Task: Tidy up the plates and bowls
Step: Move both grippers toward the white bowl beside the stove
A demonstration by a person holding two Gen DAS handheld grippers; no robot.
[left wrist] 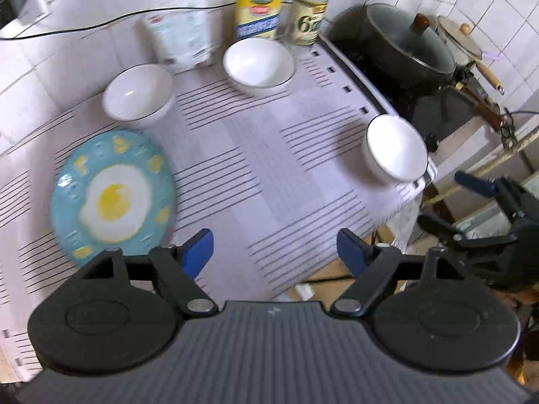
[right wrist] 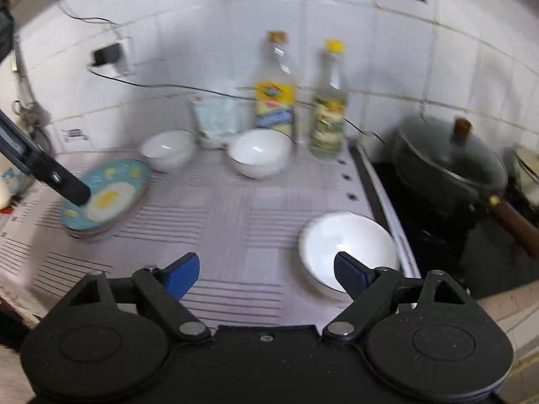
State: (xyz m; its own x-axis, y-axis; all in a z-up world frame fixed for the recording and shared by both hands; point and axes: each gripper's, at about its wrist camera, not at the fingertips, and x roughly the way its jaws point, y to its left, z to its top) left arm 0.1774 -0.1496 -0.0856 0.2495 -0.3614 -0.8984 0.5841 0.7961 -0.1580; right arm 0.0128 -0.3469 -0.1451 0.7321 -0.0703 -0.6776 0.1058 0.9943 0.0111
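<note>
A blue plate [left wrist: 113, 195] with a fried-egg picture lies at the left of the striped cloth [left wrist: 256, 168]. Three white bowls stand on the cloth: one behind the plate [left wrist: 136, 96], one at the back middle [left wrist: 257, 65], one near the right edge [left wrist: 395, 148]. My left gripper [left wrist: 274, 245] is open and empty above the cloth's front, right of the plate. In the right wrist view my right gripper [right wrist: 266, 269] is open and empty, its right finger in front of the near bowl [right wrist: 347, 249]. The plate [right wrist: 107, 195] appears there partly behind the left gripper's finger [right wrist: 50, 175].
Two bottles [left wrist: 259, 10] [left wrist: 308, 17] and a white pouch [left wrist: 182, 33] stand against the tiled wall. A black lidded pot [left wrist: 404, 43] and a small pan [left wrist: 461, 38] sit on the stove at right. A cable [left wrist: 101, 22] runs along the wall. The cloth ends near the right bowl.
</note>
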